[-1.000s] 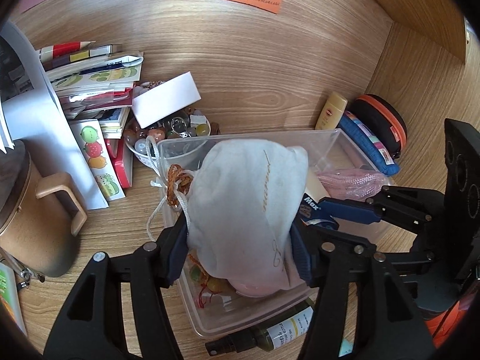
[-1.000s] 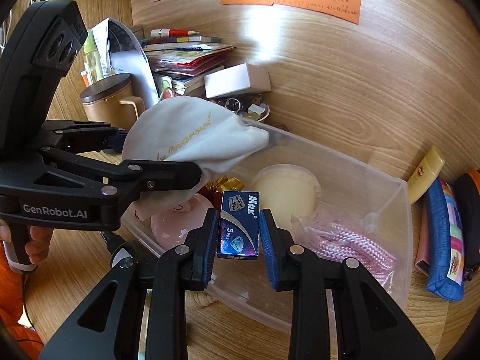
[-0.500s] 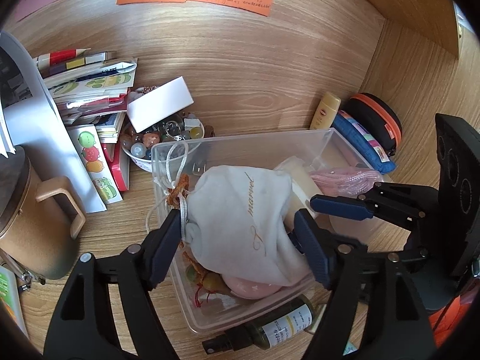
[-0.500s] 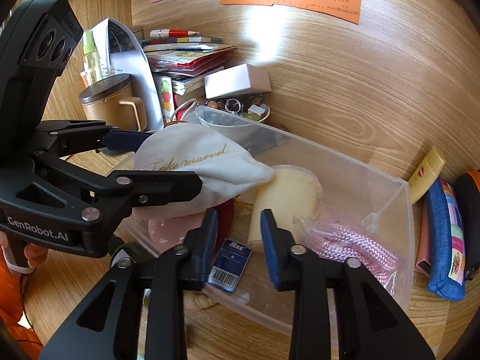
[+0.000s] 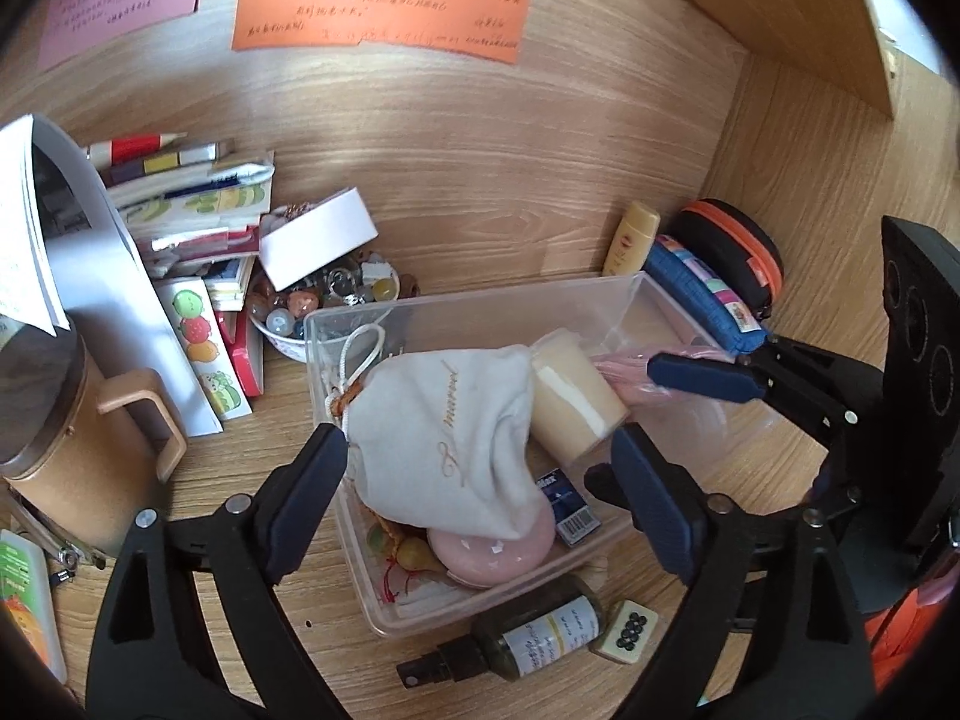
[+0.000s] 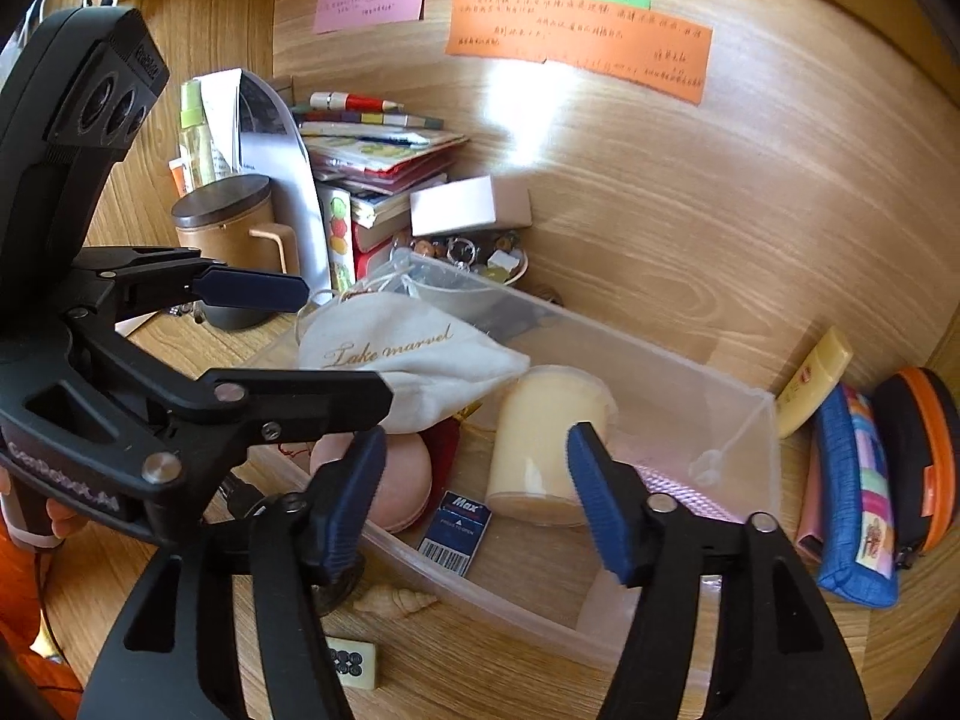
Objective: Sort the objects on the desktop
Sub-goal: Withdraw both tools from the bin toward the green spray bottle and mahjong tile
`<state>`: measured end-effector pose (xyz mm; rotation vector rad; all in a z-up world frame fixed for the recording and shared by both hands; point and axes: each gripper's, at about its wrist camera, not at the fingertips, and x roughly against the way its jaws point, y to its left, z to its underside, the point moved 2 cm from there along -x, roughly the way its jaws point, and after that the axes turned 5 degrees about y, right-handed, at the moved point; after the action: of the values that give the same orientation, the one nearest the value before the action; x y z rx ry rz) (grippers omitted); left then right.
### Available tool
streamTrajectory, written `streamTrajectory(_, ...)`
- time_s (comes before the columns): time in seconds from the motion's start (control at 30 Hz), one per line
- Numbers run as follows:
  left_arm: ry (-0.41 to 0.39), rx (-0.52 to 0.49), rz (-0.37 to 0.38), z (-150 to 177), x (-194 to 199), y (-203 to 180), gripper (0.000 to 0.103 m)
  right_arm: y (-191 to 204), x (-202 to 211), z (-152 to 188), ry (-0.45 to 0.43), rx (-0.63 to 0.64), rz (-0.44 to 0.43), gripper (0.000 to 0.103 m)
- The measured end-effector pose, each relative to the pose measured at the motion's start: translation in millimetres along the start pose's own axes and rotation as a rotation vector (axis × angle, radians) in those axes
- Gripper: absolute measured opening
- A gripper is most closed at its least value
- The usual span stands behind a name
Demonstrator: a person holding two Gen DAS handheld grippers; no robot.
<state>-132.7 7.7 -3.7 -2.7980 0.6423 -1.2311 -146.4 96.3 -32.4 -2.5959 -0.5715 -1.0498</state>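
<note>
Both claws have just been opening over the clear plastic bin point(image 5: 462, 312) on the wooden bench point(image 5: 540, 192), the left claw point(image 5: 480, 498) released around the white drawstring pouch point(image 5: 456, 432), the right claw point(image 6: 474, 498) released above the small blue box point(image 6: 456, 531), both dropped inside for sorting.

Handwriting on your orange note point(image 5: 379, 15) too small to read, pink disc point(image 5: 493, 555) half buried under the cloth pouch point(image 5: 447, 429), green carton point(image 5: 24, 603) cut off at frame's edge.
</note>
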Motion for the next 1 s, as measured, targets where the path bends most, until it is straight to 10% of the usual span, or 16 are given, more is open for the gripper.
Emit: streamTrajectory(1.0, 0.007, 0.035, -0.121, 52, 41, -17, 0.097, -3, 55, 44, -0.017, -0.084, 0.052, 0.083)
